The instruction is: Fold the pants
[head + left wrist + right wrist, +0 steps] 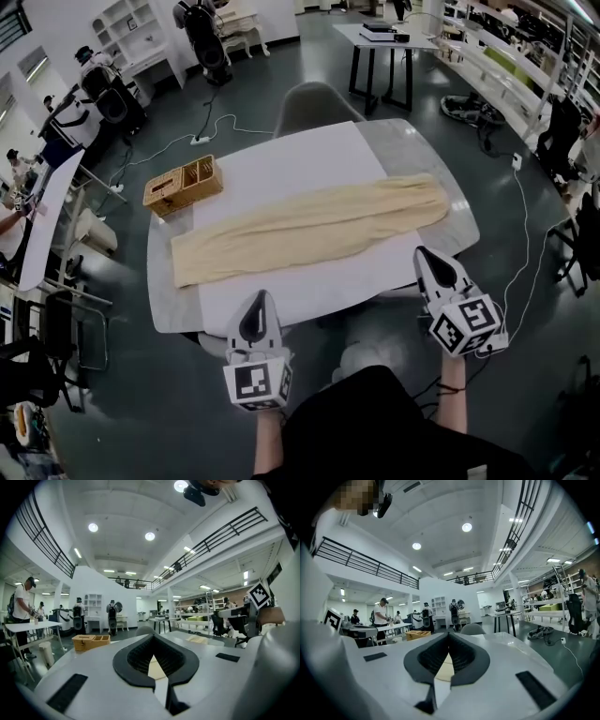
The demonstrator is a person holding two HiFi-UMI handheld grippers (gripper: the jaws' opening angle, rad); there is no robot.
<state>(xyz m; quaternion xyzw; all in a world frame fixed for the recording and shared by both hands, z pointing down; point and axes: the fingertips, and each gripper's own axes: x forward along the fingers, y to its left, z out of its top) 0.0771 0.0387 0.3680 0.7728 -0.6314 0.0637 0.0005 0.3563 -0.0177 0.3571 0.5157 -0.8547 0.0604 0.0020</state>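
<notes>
Hovering clenched on nothing, the left gripper (260, 300) and right gripper (429, 258) are pointing at the pants (314, 228) spread ahead of their jaws.

Bright, even indoor light falls from round white recessed ceiling lamps (93, 527) and long strip lights (78, 553). It leaves only a soft shadow on the dark grey floor (159, 412) under the near edge of the white-topped grey surface (281, 169). The white top is bright but not blown out. All views bulge like a fisheye: the black balcony railings (361, 557) curve, and both gripper views darken to black corners, with the nearest foreground soft
</notes>
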